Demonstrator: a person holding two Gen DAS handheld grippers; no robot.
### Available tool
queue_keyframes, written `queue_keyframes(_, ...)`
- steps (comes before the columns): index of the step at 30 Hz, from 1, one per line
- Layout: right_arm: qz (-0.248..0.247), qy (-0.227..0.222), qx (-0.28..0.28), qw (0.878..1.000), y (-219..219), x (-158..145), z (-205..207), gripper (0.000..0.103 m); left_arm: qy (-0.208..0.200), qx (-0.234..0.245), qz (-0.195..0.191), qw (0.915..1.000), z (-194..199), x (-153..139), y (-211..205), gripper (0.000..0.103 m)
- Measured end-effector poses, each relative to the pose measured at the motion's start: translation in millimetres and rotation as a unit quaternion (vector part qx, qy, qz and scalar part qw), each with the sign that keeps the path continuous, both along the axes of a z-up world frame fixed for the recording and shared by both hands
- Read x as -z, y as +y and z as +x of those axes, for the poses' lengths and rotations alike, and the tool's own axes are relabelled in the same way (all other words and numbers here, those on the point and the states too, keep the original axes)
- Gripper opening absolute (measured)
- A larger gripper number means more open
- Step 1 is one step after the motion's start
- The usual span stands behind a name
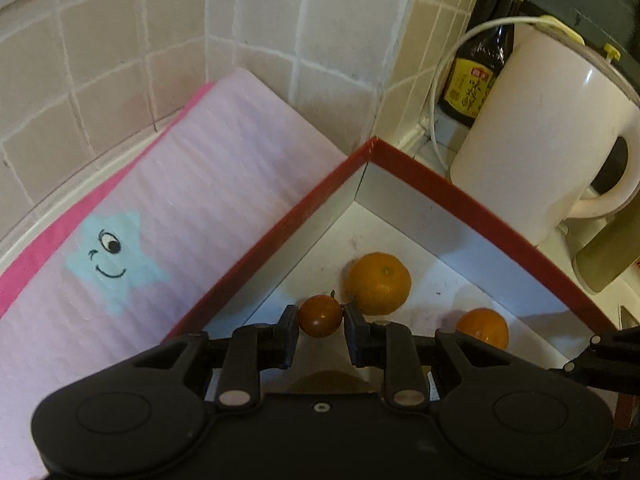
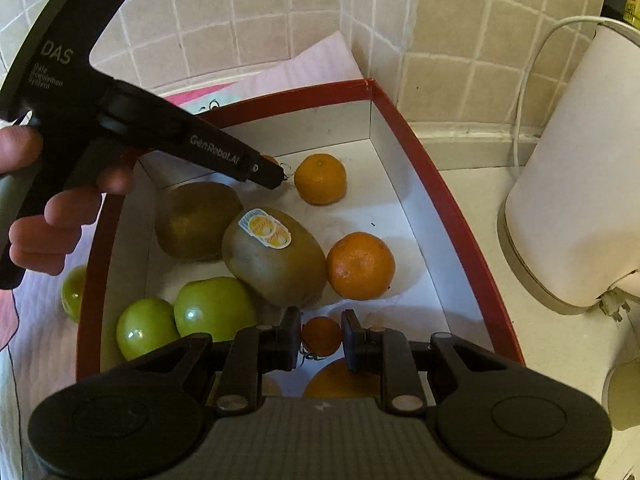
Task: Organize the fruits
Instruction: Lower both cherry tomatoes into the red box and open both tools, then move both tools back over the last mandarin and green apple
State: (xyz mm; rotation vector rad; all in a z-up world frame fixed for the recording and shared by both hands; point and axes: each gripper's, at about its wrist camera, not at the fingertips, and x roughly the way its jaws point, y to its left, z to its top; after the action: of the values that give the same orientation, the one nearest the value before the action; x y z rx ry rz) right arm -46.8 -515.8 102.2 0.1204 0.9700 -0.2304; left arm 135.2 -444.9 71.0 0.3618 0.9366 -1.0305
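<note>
My left gripper [image 1: 321, 316] is shut on a small reddish cherry tomato [image 1: 319, 317] over the far corner of a red-rimmed white box [image 1: 460, 185]. Two oranges [image 1: 378, 283] [image 1: 482, 327] lie on the box floor below it. My right gripper [image 2: 321, 336] is shut on another small orange-red tomato [image 2: 322, 337] above the near part of the same box [image 2: 420, 148]. In the right wrist view the box holds two kiwis [image 2: 276, 258] [image 2: 196, 220], two green fruits [image 2: 214, 308] [image 2: 146, 328] and oranges [image 2: 320, 179] [image 2: 361, 266]. A hand [image 2: 60, 208] holds the left gripper [image 2: 276, 174] at the far end.
A pink mat with a blue star [image 1: 116, 260] lies left of the box against the tiled wall. A white kettle [image 1: 544, 140] with its cord and a dark sauce bottle [image 1: 480, 68] stand to the right. One green fruit [image 2: 74, 292] sits outside the box's left wall.
</note>
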Motion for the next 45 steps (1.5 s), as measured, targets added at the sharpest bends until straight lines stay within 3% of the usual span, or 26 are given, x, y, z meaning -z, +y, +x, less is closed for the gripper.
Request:
queue_keyframes(8, 0.004, 0.003, 0.009, 1.000, -2, 2, 2, 0.026, 0.010, -0.002, 0.007, 0.9999, 1, 5, -1, 0.029)
queue_keyframes(9, 0.003, 0.002, 0.011, 1.000, -3, 2, 2, 0.027, 0.010, -0.004, 0.007, 0.9999, 1, 5, -2, 0.034)
queue_keyframes(10, 0.003, 0.002, 0.014, 1.000, -3, 1, 2, 0.034, 0.010, -0.007, 0.007, 0.9999, 1, 4, -1, 0.047)
queue_keyframes(16, -0.008, -0.024, 0.035, 0.999, 0, -19, -14, 0.065, -0.011, -0.005, -0.006, 0.9999, -11, -16, 15, 0.056)
queue_keyframes(19, -0.019, -0.046, 0.045, 0.998, 1, -39, -27, 0.071, -0.023, -0.012, -0.025, 0.9993, -19, -35, 34, 0.064)
queue_keyframes(24, -0.049, -0.098, 0.056, 0.992, 19, -77, -52, 0.083, -0.049, -0.033, -0.047, 0.9971, -30, -62, 82, 0.068)
queue_keyframes(28, -0.075, -0.134, 0.066, 0.986, 50, -109, -66, 0.101, -0.062, -0.059, -0.067, 0.9941, -31, -83, 128, 0.068)
queue_keyframes(36, -0.065, -0.145, 0.034, 0.987, 107, -127, -62, 0.102, -0.069, -0.135, -0.111, 0.9822, -25, -114, 229, 0.072)
queue_keyframes(42, -0.018, -0.143, 0.013, 0.990, 150, -114, -45, 0.102, -0.062, -0.177, -0.110, 0.9760, -21, -113, 289, 0.074)
queue_keyframes(45, 0.045, -0.134, 0.010, 0.990, 164, -102, -37, 0.102, -0.063, -0.185, -0.107, 0.9748, -22, -110, 314, 0.074)
